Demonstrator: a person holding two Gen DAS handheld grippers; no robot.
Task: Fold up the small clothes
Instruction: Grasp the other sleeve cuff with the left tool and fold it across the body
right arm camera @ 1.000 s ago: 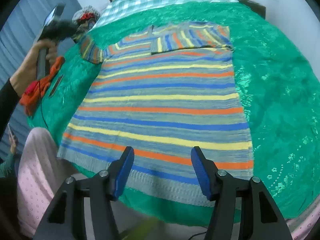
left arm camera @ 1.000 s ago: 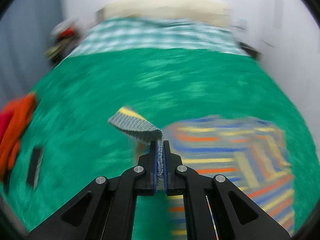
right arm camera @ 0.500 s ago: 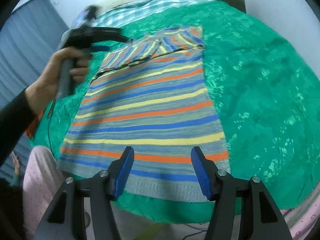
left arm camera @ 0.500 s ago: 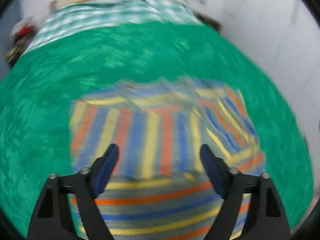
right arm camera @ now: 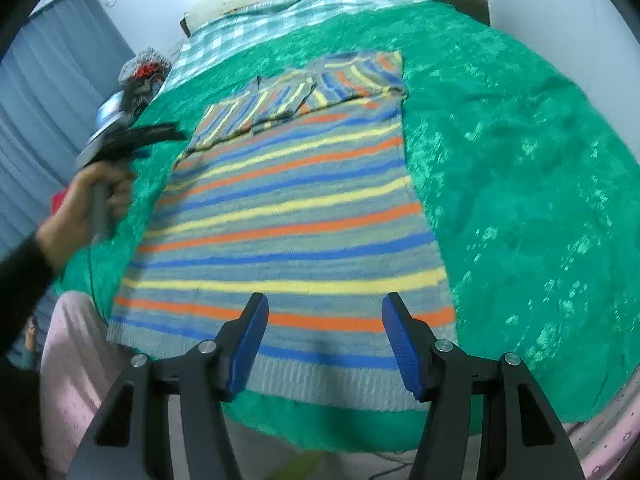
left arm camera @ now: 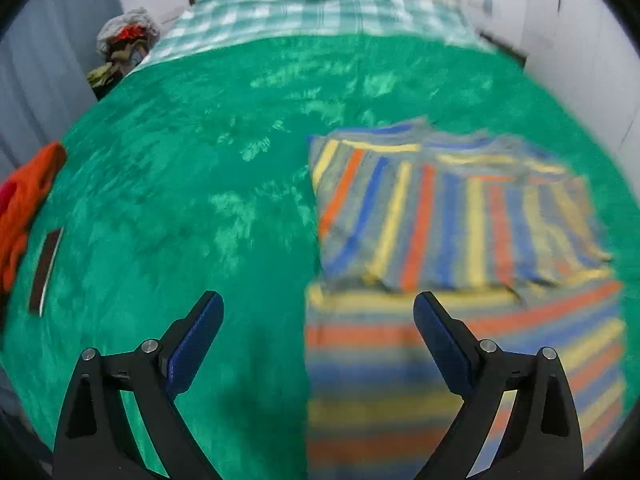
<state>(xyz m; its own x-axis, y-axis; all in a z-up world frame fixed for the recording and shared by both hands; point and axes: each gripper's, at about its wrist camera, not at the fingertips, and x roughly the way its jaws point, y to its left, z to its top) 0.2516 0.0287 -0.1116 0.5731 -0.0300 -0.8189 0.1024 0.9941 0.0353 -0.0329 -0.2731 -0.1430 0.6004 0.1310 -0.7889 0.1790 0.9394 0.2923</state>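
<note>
Bed [right arm camera: 520, 168] with green cover. Striped sweater [right arm camera: 288, 216] flat on it, sleeves folded in. Orange cloth [left arm camera: 24, 200], dark strip [left arm camera: 44, 270] at left edge.

sweater [right arm camera: 288, 216]: knit cloth, matt, ribbed hem at 6 o'clock. bedspread [right arm camera: 520, 184]: plush green cloth, patchy sheen. right claw [right arm camera: 324, 344]: matt black plastic arms, blue pads [right arm camera: 400, 344], shiny metal screws. left claw [left arm camera: 318, 344]: same finish. sheet [left arm camera: 312, 12] at 12 o'clock: checked woven cloth.

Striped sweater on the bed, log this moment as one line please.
striped sweater: flat on green bedspread, both sleeves folded in | left gripper: open, empty | right gripper: open, over hem
</note>
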